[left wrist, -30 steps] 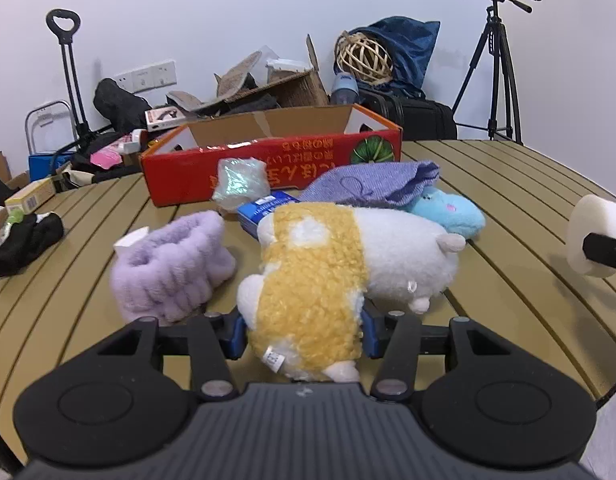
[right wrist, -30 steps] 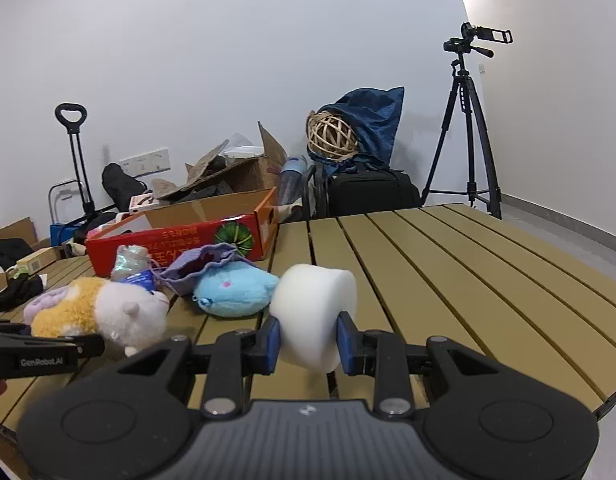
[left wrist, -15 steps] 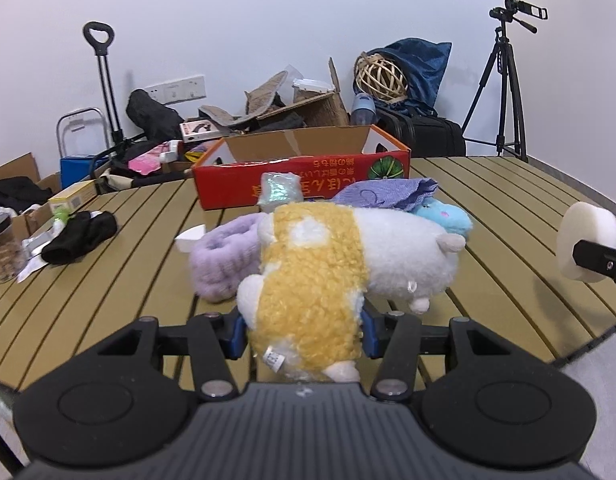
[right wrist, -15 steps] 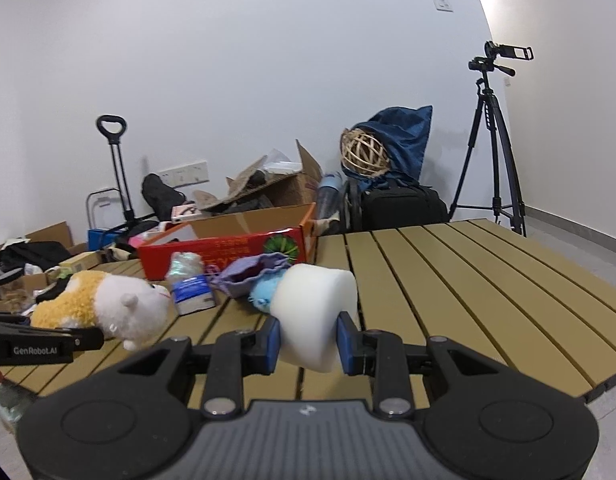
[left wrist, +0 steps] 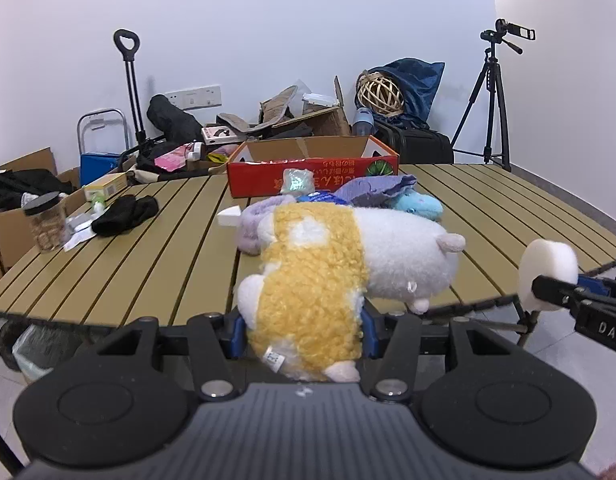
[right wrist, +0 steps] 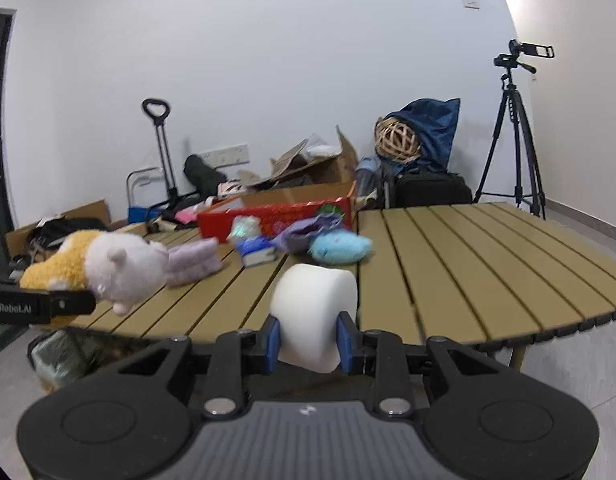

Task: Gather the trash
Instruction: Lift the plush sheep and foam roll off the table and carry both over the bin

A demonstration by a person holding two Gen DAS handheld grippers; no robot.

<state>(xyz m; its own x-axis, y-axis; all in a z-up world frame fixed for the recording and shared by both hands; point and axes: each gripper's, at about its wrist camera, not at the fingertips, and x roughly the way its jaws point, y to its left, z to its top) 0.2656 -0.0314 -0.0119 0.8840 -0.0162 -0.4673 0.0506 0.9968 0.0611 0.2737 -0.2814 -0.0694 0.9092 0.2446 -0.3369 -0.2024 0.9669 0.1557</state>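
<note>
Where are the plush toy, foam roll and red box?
plush toy [left wrist: 320, 280], left wrist view, yellow back
foam roll [right wrist: 314, 312], right wrist view, curved face
red box [left wrist: 268, 178], left wrist view, front wall

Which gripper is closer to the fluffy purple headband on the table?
Left. The left gripper, holding the plush toy, sits just in front of the purple headband. The right gripper, holding a white foam block, is farther off.

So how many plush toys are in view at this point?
2. The yellow and white plush is clamped in the left tongs, off the table's near edge. The blue plush lies on the table beside the purple cloth. Others may be hidden in the clutter.
</note>
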